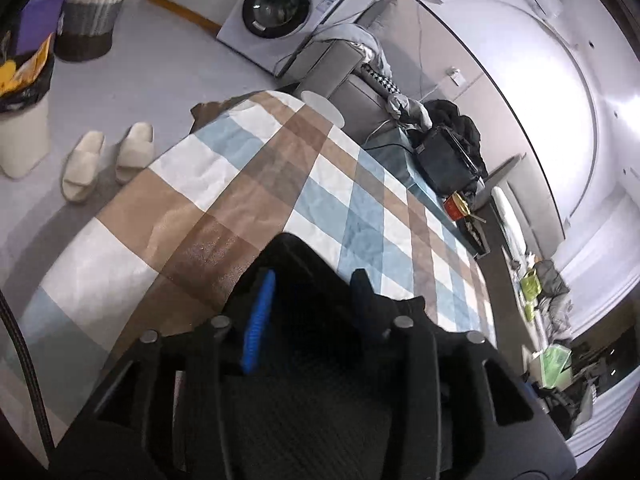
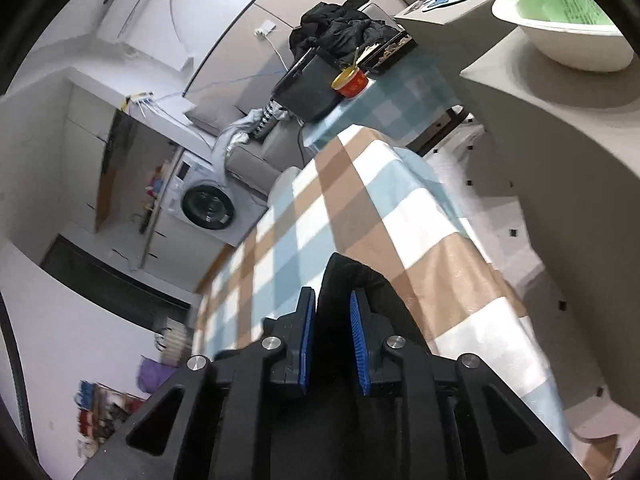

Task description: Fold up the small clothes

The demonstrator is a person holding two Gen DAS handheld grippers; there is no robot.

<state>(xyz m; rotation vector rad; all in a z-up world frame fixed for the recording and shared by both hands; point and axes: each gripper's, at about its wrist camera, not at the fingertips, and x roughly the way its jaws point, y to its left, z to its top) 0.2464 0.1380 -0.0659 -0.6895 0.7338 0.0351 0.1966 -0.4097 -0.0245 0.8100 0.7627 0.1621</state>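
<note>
Left wrist view: left gripper (image 1: pixel 316 276) over the checked tablecloth (image 1: pixel 224 184), black garment (image 1: pixel 304 264) between its fingers; whether the pads press it cannot be told. Washing machine (image 1: pixel 280 8) beyond the cloth's far end, its panel writing too small to read. Slippers (image 1: pixel 108 160) on the floor beside the cloth.

Right wrist view: right gripper (image 2: pixel 332 300) clamps a black fold of the garment (image 2: pixel 352 276) between blue pads (image 2: pixel 358 344), above the tablecloth (image 2: pixel 360 208). Red tin (image 2: pixel 351 80) past the cloth's far end; label unreadable.

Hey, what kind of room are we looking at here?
Most likely a lived-in home, a combined living and laundry area. A washing machine stands against the wall, a grey sofa sits beside it, and slippers lie on the floor next to the checked tablecloth.
</note>
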